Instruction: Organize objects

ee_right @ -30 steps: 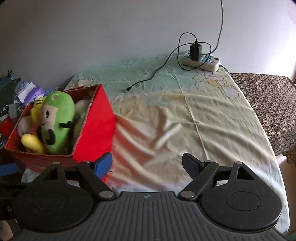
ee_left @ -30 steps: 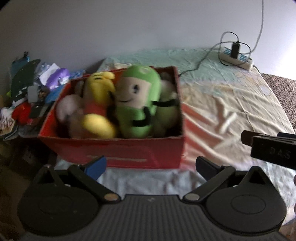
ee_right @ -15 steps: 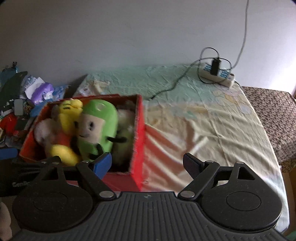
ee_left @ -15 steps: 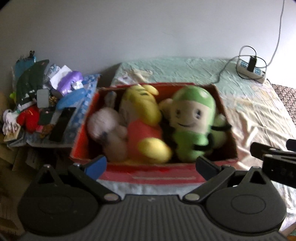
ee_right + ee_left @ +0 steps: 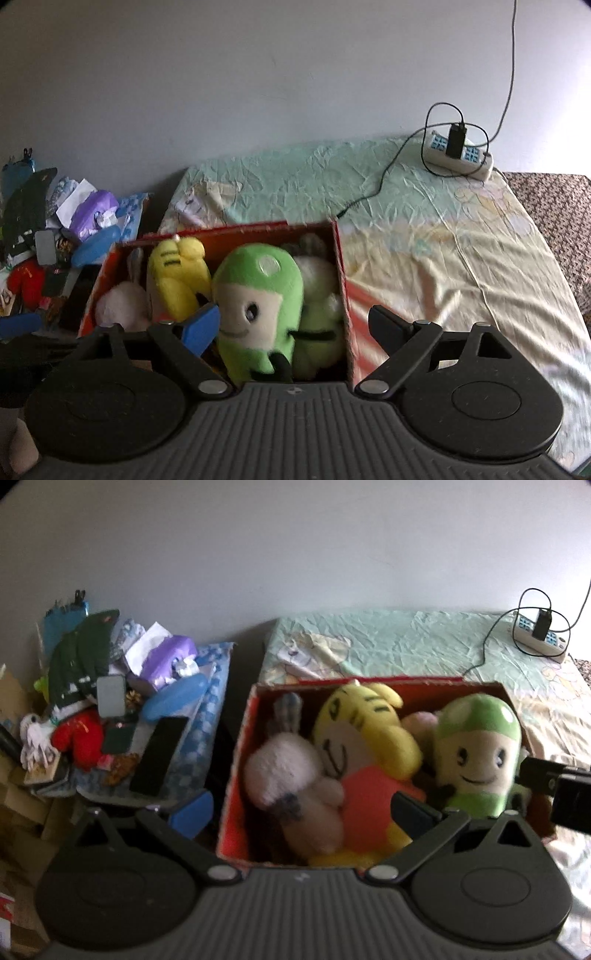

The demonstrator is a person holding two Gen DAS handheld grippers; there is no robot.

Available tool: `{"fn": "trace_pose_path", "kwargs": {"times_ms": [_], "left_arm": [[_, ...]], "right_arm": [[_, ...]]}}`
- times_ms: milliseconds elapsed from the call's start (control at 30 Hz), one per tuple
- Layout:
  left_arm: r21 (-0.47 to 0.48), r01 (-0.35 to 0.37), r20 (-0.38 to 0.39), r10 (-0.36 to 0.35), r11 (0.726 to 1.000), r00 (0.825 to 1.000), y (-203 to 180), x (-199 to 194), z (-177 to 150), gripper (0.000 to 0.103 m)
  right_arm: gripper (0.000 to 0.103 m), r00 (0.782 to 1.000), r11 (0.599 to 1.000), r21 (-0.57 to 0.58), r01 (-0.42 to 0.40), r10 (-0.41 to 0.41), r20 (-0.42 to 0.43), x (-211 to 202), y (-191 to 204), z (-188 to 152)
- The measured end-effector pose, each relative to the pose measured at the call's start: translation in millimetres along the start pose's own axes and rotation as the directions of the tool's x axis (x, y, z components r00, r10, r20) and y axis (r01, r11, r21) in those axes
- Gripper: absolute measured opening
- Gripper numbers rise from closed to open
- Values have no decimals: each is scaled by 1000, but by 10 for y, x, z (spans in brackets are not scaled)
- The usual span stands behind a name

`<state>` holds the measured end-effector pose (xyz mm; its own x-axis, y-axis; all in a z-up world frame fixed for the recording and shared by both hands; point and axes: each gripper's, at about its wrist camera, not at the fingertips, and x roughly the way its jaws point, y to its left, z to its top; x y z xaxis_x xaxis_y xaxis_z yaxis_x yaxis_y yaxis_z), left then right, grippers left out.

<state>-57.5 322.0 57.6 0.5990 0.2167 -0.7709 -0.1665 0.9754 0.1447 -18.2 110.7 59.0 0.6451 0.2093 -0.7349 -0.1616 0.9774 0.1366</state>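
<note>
A wide bed (image 5: pixel 461 266) in a crinkled pale-green and cream sheet fills the right side, its far edge against a plain wall and most of its surface bare, leaving broad open room to the right of the box. A red cardboard box (image 5: pixel 341 280), rectangular and open-topped, sits on the bed's left edge, packed full of soft plush toys. Beside the bed on the left lies a heap of clutter (image 5: pixel 122 716): papers, plastic, a dark flat slab, crowding that side. Inside the box a rounded green plush (image 5: pixel 258 299) with a cream face stands at the right, a yellow plush (image 5: pixel 365 734) with an orange body in the middle, and a fuzzy whitish plush (image 5: pixel 280 775) at the left. A white power strip (image 5: pixel 458 157) with a black plug and looping cable rests at the bed's far corner. The left gripper (image 5: pixel 301 808) hangs over the box's near left wall with jaws spread wide, holding nothing; the right gripper (image 5: pixel 293 326) is likewise agape and empty above the box's near right wall
</note>
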Motion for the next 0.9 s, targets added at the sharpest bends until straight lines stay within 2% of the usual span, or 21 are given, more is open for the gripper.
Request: {"fn": "trace_pose_path", "kwargs": {"times_ms": [400, 600, 700, 900], "left_arm": [[60, -32, 44, 29, 998, 999, 183, 16, 477, 102], [59, -12, 12, 11, 998, 1000, 81, 91, 336, 102], [43, 18, -27, -17, 999, 1000, 78, 176, 254, 102], [30, 28, -37, -27, 999, 999, 80, 287, 173, 102]], "right_arm": [[89, 1000, 999, 33, 5, -4, -28, 120, 119, 241], [89, 998, 999, 13, 40, -40, -43, 132, 73, 178], [89, 998, 999, 29, 31, -29, -63, 171, 46, 149], [89, 997, 1000, -6, 24, -24, -69, 263, 142, 124]]}}
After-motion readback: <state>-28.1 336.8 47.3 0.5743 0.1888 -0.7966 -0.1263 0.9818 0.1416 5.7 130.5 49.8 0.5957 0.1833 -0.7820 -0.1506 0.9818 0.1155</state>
